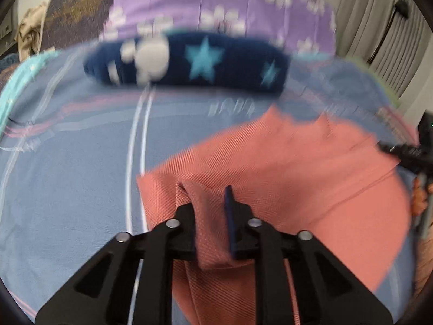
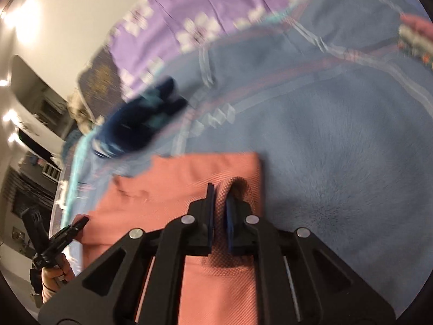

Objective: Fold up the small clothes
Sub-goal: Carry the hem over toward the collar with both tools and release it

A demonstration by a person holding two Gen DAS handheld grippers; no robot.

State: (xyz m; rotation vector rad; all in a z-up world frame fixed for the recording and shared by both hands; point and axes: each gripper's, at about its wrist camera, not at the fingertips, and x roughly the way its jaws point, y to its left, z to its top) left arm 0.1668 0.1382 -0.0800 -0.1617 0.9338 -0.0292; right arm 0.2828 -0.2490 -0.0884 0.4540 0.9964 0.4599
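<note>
Left gripper (image 1: 209,216) and right gripper (image 2: 220,216) each pinch a raised fold of pink garment (image 1: 297,178) lying on blue blanket (image 1: 67,162).

A bedroom in a home is indicated. The working surface is formed by a bed, which is covered by a blue fleece blanket (image 1: 67,178) with pale and pink stripes and, beyond it, by a purple sheet (image 1: 216,5) printed with white flowers; a dark patterned pillow (image 1: 78,13) is seen at the far edge against a plain pale wall (image 2: 73,13). Pleated grey curtains (image 1: 379,35) are visible at one side of the bed, and dark furniture, too blurred to be identified, at the other.
</note>
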